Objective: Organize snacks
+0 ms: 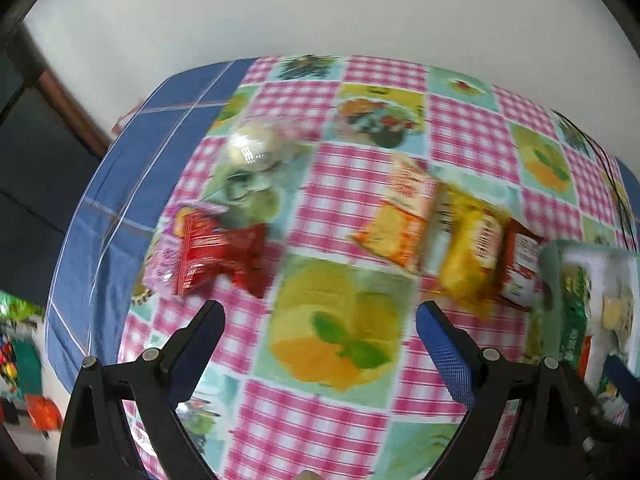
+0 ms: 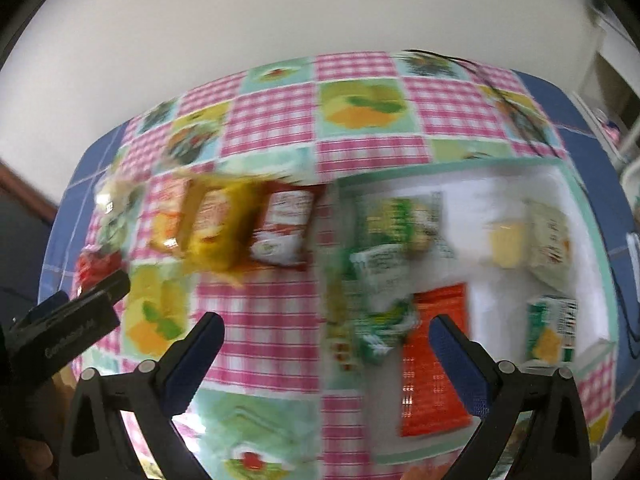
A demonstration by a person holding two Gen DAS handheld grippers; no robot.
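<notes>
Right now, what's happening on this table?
A person is sorting snacks with two hand-held grippers. Both the left hand-held gripper and the right hand-held gripper hang open and empty above the checked tablecloth. Several packets already lie in the white box, among them an orange packet. A yellow packet and a red packet are on the cloth outside it. Frames are motion-blurred.

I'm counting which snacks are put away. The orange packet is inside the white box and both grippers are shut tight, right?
Not quite. The orange packet is inside the white box, but both grippers are open and empty: the right wrist view shows the right gripper spread wide, and the left wrist view shows the left gripper the same.
</notes>
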